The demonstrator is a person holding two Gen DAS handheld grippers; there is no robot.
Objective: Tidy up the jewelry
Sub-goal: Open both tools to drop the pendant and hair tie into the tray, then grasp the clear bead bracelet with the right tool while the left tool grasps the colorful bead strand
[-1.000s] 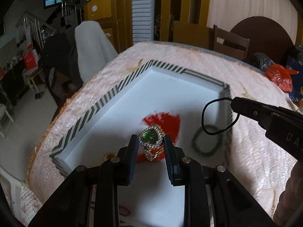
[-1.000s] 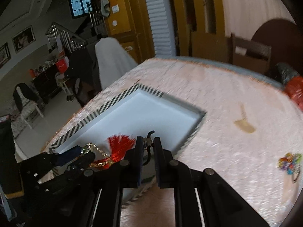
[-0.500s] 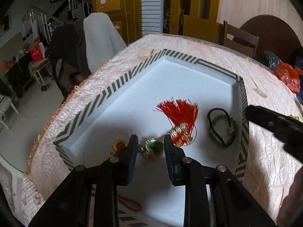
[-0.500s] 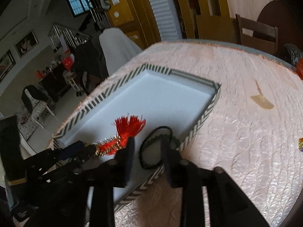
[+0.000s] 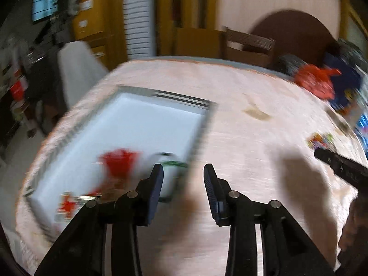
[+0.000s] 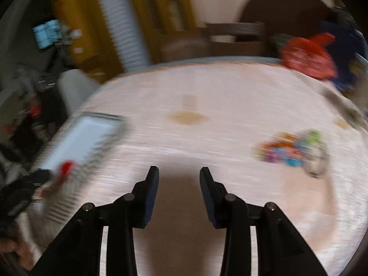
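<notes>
Both hand-held grippers empty, jaws opening: left [image 5: 183, 185], right [image 6: 179, 187]. We're eyeing multicolour bead piece [image 6: 291, 153] on desk [image 6: 207, 138]: light, floppy, snaggy; pinching bunched middle.

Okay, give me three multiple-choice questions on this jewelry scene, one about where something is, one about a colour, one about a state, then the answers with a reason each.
1. Where is the multicoloured jewelry piece?
A. inside the tray
B. on the tablecloth, outside the tray
C. between the right jaws

2. What colour is the tassel in the tray?
A. red
B. blue
C. yellow

3. What is between the jaws of the left gripper?
A. a ring
B. a black cord
C. nothing

Answers:
1 B: it lies on the pink tablecloth, far from the tray.
2 A: a blurred red tuft shows on the white floor.
3 C: the jaws are opening and only cloth and the tray's edge show behind the gap.
</notes>
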